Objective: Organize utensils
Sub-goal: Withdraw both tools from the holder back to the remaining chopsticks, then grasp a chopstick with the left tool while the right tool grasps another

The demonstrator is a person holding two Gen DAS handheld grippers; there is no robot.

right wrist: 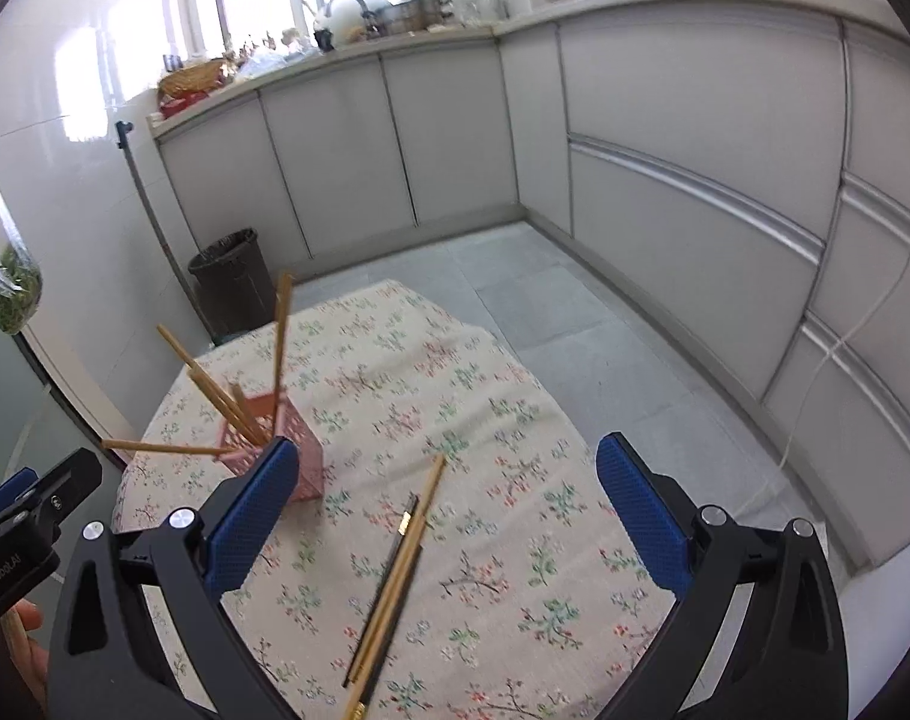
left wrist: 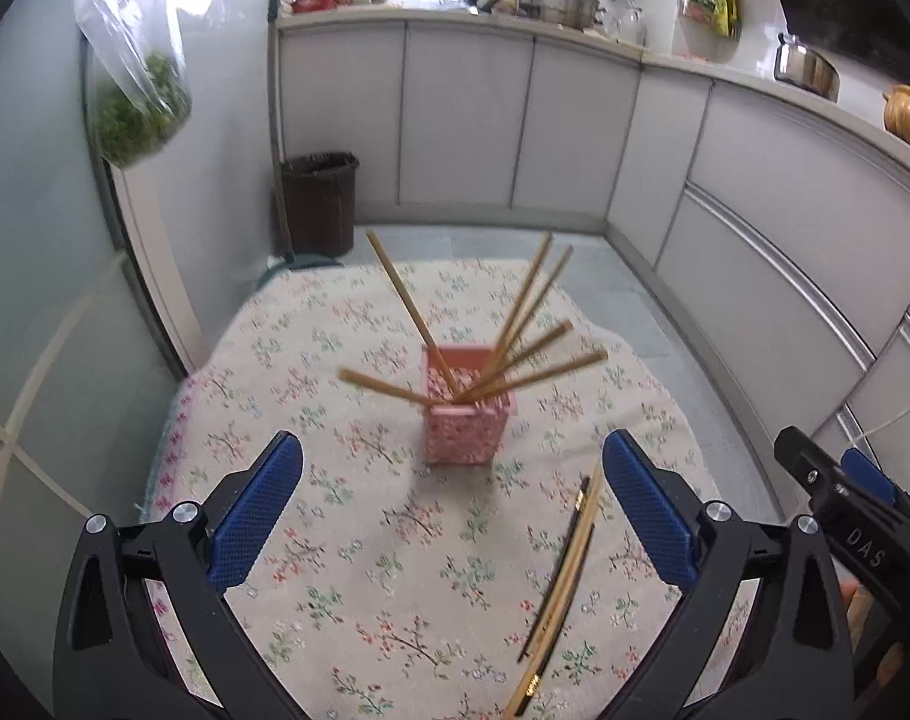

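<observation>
A pink perforated holder (left wrist: 468, 420) stands on the floral tablecloth (left wrist: 347, 540) with several wooden chopsticks (left wrist: 533, 300) leaning out of it. The holder also shows at the left in the right wrist view (right wrist: 308, 450). A few more chopsticks, wooden and dark ones (left wrist: 566, 570), lie flat on the cloth to the holder's right, also seen in the right wrist view (right wrist: 398, 570). My left gripper (left wrist: 452, 510) is open and empty, just in front of the holder. My right gripper (right wrist: 443, 522) is open and empty, above the loose chopsticks.
The table is round and ends at the cloth's edge (right wrist: 515, 354). A dark waste bin (left wrist: 320, 201) stands beyond it by white cabinets (left wrist: 515, 120). A plastic bag of greens (left wrist: 140, 114) hangs at the left. The right gripper's body (left wrist: 857, 516) shows at the left view's right edge.
</observation>
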